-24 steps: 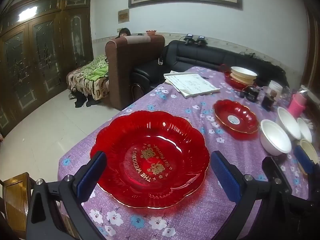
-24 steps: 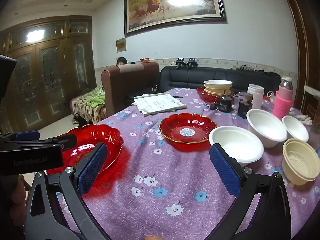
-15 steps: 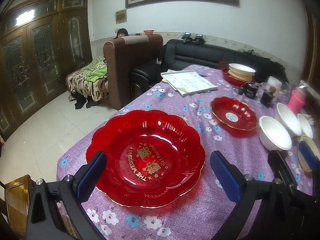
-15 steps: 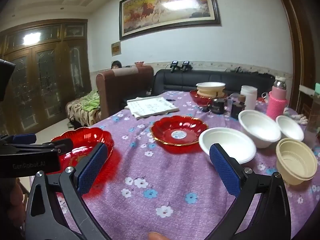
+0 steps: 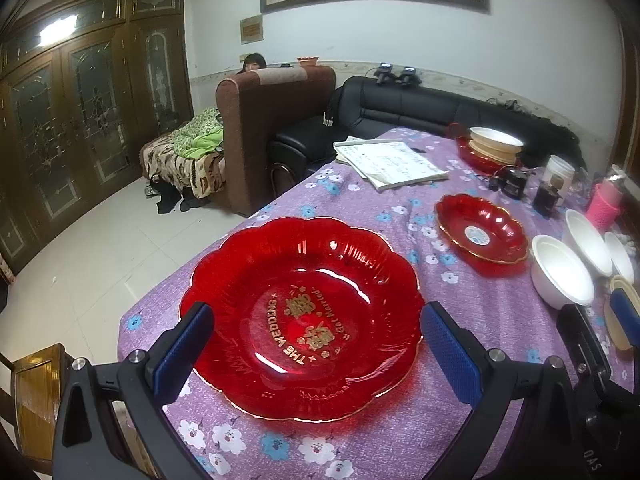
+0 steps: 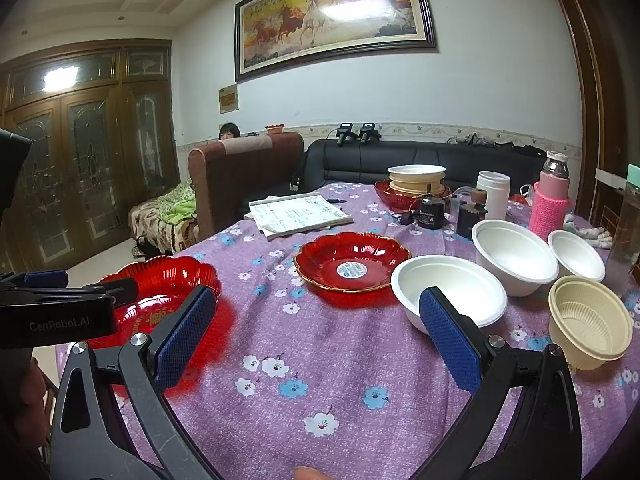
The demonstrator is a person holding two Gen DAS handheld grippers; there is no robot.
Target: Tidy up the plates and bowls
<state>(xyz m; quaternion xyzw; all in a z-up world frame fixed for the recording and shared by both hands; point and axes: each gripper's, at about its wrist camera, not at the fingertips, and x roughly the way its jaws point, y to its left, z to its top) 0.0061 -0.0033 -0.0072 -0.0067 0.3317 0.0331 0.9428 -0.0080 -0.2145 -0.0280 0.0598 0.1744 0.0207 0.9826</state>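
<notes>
I am holding both grippers, left [image 5: 316,344] and right [image 6: 316,336], wide open and empty. Nothing is getting stacked yet: the big plate [image 5: 304,316], small plate [image 6: 352,266] and bowls [image 6: 448,292] are lying apart.

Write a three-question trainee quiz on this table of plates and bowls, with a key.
1. True or false: the left gripper is shut on the large red plate.
2. How many white bowls stand loose near the beige bowl? A) one B) three C) five
3. Fill in: the small red plate lies between the large red plate and the ___ bowls.

Key: 1 false, both grippers are open and empty, the right gripper too. 2 B. 3 white; nearest white bowl.
</notes>
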